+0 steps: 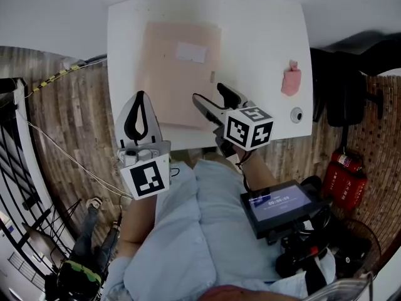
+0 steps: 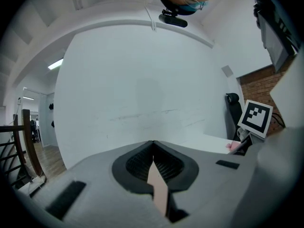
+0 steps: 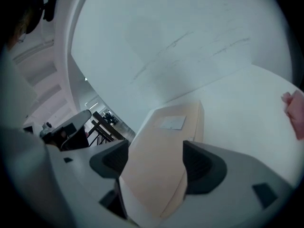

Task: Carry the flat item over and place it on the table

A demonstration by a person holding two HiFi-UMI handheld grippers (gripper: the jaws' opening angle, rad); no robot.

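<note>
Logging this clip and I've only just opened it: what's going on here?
A person holding a gripper in each hand is handling a flat peach envelope on the white table. The left claw is shut on a thin peach edge, seemingly the envelope's. The right claw is open, with the envelope showing between its jaws but not pinched. A pink item lies off to the right.

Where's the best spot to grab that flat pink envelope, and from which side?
Probably its near edge, coming in from the person's side, one jaw above, one below. The envelope is thin and wide, so only an edge fits between jaws. The left gripper is shut on its near left corner.
</note>
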